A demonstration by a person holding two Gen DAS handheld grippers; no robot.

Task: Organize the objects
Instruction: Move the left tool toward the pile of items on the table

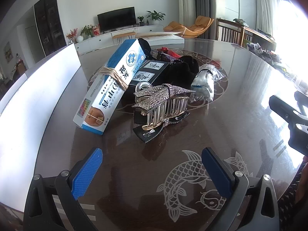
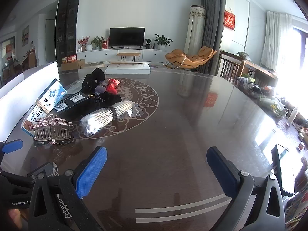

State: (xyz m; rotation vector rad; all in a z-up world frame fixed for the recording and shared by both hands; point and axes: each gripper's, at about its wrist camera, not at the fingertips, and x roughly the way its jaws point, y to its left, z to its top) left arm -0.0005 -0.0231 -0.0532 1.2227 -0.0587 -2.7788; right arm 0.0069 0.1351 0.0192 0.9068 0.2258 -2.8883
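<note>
Both hand-held grippers hover wide apart and empty over a dark glossy tabletop (image 2: pixel 173 115). Straight ahead of the left hand-held gripper (image 1: pixel 152 167) lies a rhinestone hair claw clip (image 1: pixel 163 102), resting on a dark card. Just left of it, a blue-and-white cream box (image 1: pixel 113 82) bound with rubber bands leans on a black box (image 1: pixel 152 73). Behind the clip sits a clear plastic packet (image 1: pixel 204 82). The right hand-held gripper (image 2: pixel 156 165) faces bare tabletop, with this pile ahead to its left.

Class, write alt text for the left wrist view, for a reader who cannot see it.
The open left gripper hovers over a dark table, its blue-padded fingers empty, facing a rhinestone hair claw. Behind the claw, a blue-and-white box bound with rubber bands leans on a black box.
</note>
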